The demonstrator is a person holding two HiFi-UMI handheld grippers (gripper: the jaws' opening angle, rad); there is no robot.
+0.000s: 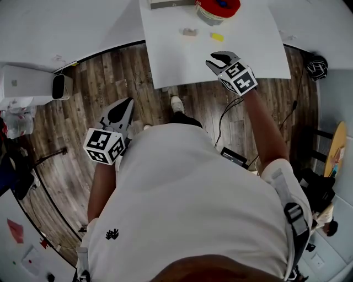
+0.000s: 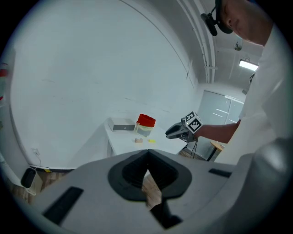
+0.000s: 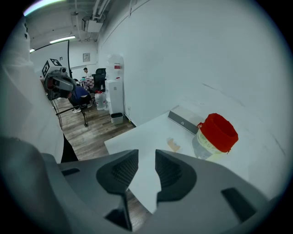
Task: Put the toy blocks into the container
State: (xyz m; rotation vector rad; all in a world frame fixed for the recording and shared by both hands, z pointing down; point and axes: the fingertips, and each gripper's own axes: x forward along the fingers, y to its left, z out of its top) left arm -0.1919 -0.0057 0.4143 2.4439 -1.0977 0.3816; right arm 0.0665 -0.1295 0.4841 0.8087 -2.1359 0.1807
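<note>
A clear container with a red top (image 1: 217, 7) (image 3: 215, 135) (image 2: 145, 122) stands at the far edge of the white table (image 1: 182, 60). In front of it lie a tan block (image 1: 190, 32) (image 3: 173, 145) (image 2: 138, 140) and a yellow block (image 1: 217, 37) (image 2: 151, 140). My right gripper (image 1: 220, 57) (image 3: 146, 157) hovers over the table's near right part, short of the blocks, open with nothing between its jaws. My left gripper (image 1: 127, 106) (image 2: 147, 155) hangs over the wood floor to the left of the table, its jaws together and empty.
A flat grey box (image 1: 171, 4) (image 3: 183, 121) lies beside the container at the table's back. A white appliance (image 1: 27, 85) sits on the floor at the left, and cables (image 1: 229, 118) trail under the table's right side. A water dispenser (image 3: 115, 87) stands by the wall.
</note>
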